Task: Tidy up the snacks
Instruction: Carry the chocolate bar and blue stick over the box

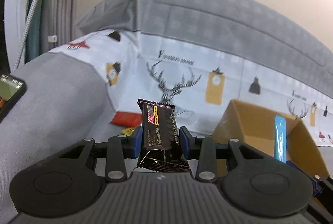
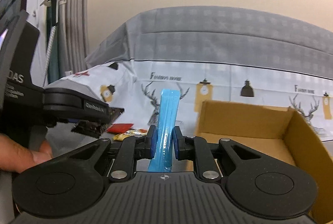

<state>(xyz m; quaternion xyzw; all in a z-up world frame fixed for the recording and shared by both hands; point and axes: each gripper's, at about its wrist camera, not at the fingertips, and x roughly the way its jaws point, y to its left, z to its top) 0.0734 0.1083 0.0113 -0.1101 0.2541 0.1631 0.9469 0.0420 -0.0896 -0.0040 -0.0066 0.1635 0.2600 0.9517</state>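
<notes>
My left gripper [image 1: 160, 140] is shut on a black ham snack packet [image 1: 159, 130], which stands upright between the blue pads, lifted above the grey seat. My right gripper [image 2: 163, 143] is shut on a thin blue snack packet [image 2: 167, 120], also upright. That blue packet [image 1: 280, 137] shows in the left wrist view in front of an open cardboard box [image 1: 260, 126]. The box [image 2: 245, 122] lies just right of my right gripper. A red packet [image 1: 126, 118] and a yellow packet [image 1: 128, 130] lie on the seat beyond my left gripper; the right wrist view shows both, red [image 2: 120, 127] and yellow [image 2: 128, 134].
A grey sofa back [image 1: 208, 15] rises behind a deer-print cloth [image 1: 177, 78]. A grey armrest [image 1: 54, 88] with a phone [image 1: 9, 95] on it stands at the left. The left gripper's body [image 2: 62, 103] and a hand [image 2: 22, 153] fill the left of the right wrist view.
</notes>
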